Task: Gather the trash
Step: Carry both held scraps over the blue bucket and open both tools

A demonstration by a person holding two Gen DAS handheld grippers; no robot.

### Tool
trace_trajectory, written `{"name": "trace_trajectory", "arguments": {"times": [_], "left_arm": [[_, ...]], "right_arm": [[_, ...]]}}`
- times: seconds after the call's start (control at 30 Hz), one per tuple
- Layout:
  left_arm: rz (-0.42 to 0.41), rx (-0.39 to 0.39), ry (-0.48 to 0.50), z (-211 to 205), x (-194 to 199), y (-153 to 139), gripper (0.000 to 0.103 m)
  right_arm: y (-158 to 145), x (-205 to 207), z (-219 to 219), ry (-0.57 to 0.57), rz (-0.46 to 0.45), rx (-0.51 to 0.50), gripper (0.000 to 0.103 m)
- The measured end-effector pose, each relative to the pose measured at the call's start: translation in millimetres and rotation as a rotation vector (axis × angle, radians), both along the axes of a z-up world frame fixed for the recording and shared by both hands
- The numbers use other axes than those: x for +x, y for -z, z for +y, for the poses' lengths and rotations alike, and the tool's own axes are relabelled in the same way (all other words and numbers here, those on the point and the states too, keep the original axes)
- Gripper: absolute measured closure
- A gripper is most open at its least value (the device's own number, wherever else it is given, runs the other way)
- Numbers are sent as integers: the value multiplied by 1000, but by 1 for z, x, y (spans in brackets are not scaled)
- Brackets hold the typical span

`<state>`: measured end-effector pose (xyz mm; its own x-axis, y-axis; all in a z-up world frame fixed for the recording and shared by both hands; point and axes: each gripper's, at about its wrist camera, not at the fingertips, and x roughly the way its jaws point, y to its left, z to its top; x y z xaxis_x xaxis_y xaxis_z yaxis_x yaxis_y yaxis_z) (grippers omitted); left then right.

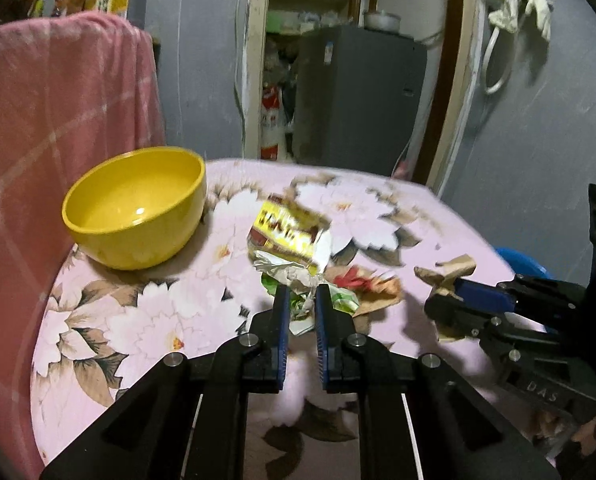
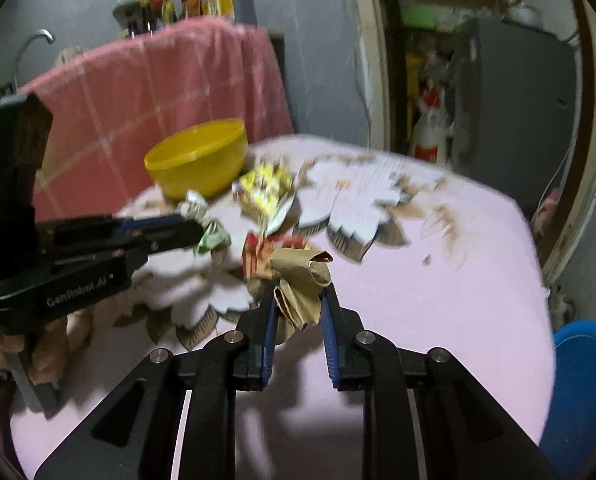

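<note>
A crumpled green-and-white wrapper [image 1: 303,300] is pinched in the left hand-held gripper [image 1: 302,296], crumpled brown paper [image 2: 301,292] in the right hand-held gripper [image 2: 298,300]; the yellow bowl [image 1: 138,208] lies ahead-left on the desk [image 1: 437,216], nearer the left.

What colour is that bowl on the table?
The bowl is plain yellow, inside and out; the left wrist view shows it best.

Both wrist views tilt down, close over the pink floral-clothed worktop [image 1: 146,320]. Each faces the doorway. They share the glossy yellow bowl [image 1: 136,206].
</note>
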<state>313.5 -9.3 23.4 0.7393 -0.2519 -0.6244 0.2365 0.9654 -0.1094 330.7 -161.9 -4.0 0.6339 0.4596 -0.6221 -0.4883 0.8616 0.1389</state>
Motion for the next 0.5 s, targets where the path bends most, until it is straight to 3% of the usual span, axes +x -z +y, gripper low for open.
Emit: {"name": "trace_trajectory", "arguments": {"times": [0.17,0.5], "left_arm": [[-86,-44,16,-11,-13,-21,93],[-230,-77,82,-58,-30,-58,93]], "right_arm": [[-26,-17,-20,53,-156,63,85],[-60,-36,-62,174,-313,166,84]]}}
